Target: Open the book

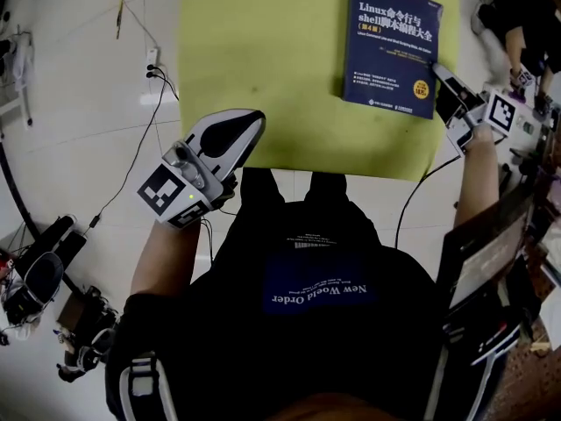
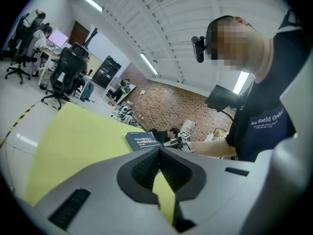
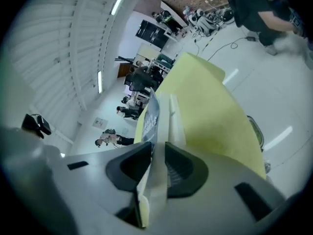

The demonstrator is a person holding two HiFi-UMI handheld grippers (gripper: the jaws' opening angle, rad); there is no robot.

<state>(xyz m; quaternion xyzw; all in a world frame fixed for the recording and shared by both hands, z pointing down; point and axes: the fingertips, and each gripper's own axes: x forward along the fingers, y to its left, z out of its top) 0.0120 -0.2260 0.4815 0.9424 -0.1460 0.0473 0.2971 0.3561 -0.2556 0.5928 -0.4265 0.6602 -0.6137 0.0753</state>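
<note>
A dark blue book point(image 1: 392, 46) lies on the yellow-green table point(image 1: 263, 51), at its far right. My right gripper point(image 1: 445, 82) is at the book's near right corner. In the right gripper view, the right gripper point(image 3: 157, 146) is shut on the front cover point(image 3: 150, 119), which stands lifted off the white page block point(image 3: 175, 119). My left gripper point(image 1: 250, 125) hovers over the table's near left edge, well away from the book. Seen in the left gripper view, the left gripper point(image 2: 159, 150) has its fingertips meeting, with nothing held, and the book point(image 2: 143, 141) is beyond it.
A power strip with cables point(image 1: 152, 64) lies on the floor left of the table. A laptop point(image 1: 486, 257) stands at my right side. Another person's hand point(image 1: 517, 33) is past the table's right edge. Office chairs point(image 2: 66, 75) stand far off.
</note>
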